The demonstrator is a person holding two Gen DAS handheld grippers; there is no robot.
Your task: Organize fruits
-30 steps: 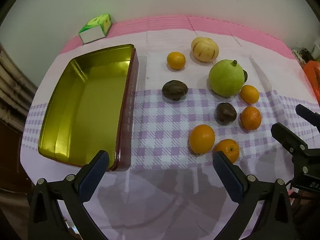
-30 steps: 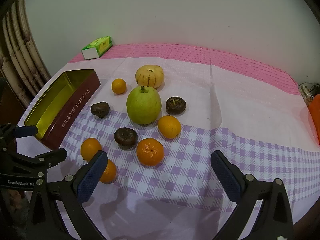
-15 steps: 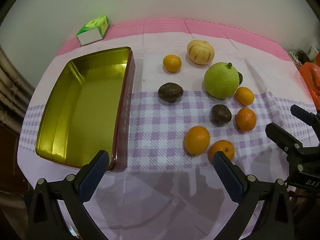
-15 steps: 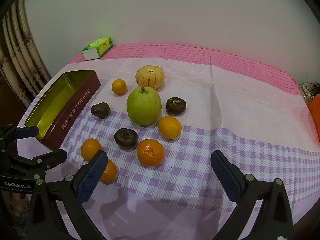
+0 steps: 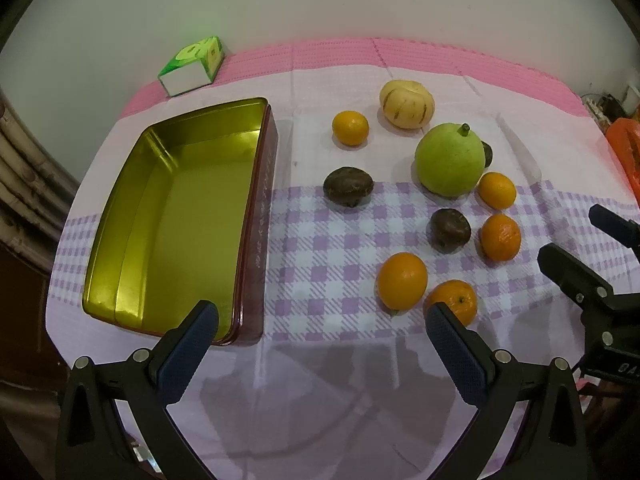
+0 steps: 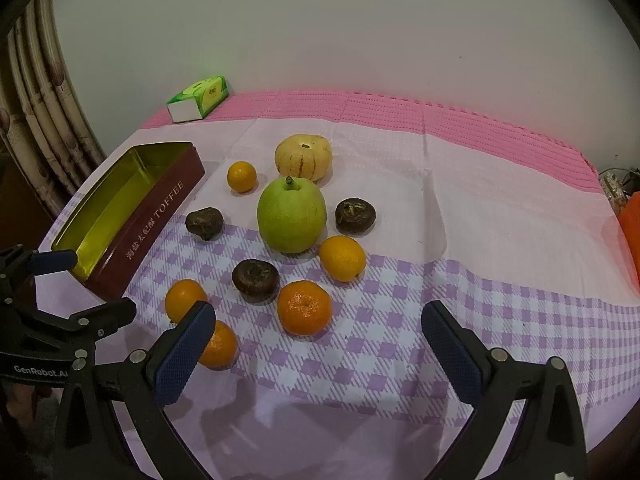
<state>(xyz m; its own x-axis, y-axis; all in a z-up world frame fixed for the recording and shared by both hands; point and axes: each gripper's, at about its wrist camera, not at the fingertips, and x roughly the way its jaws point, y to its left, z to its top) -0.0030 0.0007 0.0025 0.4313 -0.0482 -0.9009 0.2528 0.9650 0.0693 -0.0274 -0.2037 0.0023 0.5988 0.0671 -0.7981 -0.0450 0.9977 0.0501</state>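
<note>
While fruit lies apart, left tool (image 5: 320, 322) (empty) gapes wide; right tool (image 6: 318, 320) likewise.

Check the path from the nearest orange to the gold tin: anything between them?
Nothing visible: only bare checked cloth lies between the nearest round orange and the open gold rectangular tin. The tin's red side wall must be cleared. Both grippers are open and empty.

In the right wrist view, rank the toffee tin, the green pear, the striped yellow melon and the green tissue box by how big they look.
Largest to smallest, as they look:
1. toffee tin
2. green pear
3. striped yellow melon and green tissue box: they look about alike, and the box lies farther back, so I won't rank these two.
</note>
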